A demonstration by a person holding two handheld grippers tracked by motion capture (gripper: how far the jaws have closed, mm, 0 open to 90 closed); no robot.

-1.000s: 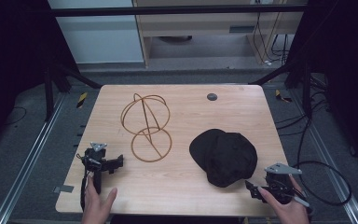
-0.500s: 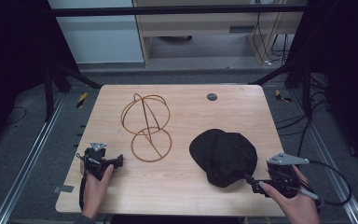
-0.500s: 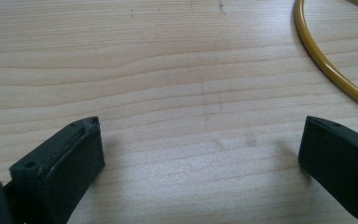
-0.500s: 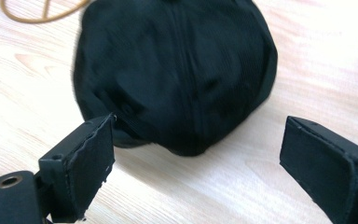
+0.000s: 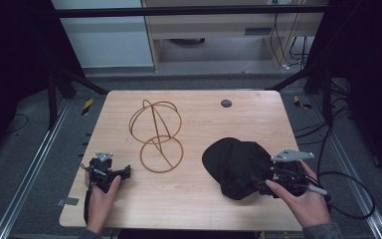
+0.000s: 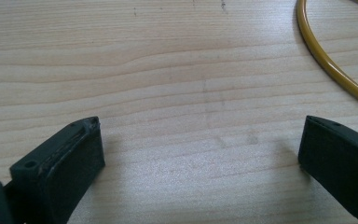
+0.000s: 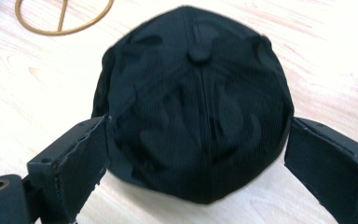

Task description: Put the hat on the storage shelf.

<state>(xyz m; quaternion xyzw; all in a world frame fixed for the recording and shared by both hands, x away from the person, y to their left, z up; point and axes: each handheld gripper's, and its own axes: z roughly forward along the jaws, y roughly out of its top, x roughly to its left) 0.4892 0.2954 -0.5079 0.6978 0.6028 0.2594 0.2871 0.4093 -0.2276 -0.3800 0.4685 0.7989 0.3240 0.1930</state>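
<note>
black cap [image 5: 236, 167] on the desk [image 5: 199, 209], lying crown up toward the near right corner, well clear of the far edge. seen from the right gripper view as a rounded dome [image 7: 196, 107] with its top button facing the camera, resting flat on the wood. right gripper [image 5: 271, 174] at the cap's right side, held by a hand [image 5: 306, 201] coming in over the near edge; jaws spread wide, one on each flank of the crown, the left one looking to brush the fabric, the right one just beside it; not closed on anything. grey three-cornered plate on top of that gripper, cable trailing off past the right edge.

gold wire stand [image 5: 156, 134] left of the cap, near the middle of the desk: an upright sphere of hoops over a flat ring base, well apart from the cap. arc of that ring [image 6: 331, 60] at the upper right of the left gripper view.

left gripper [image 5: 122, 172] near the left edge toward the near left corner, held by the other hand [image 5: 99, 199]; jaws wide apart over bare wood, holding nothing, just short of the ring.

small dark round disc [image 5: 226, 103] near the far edge, right of centre.
</note>
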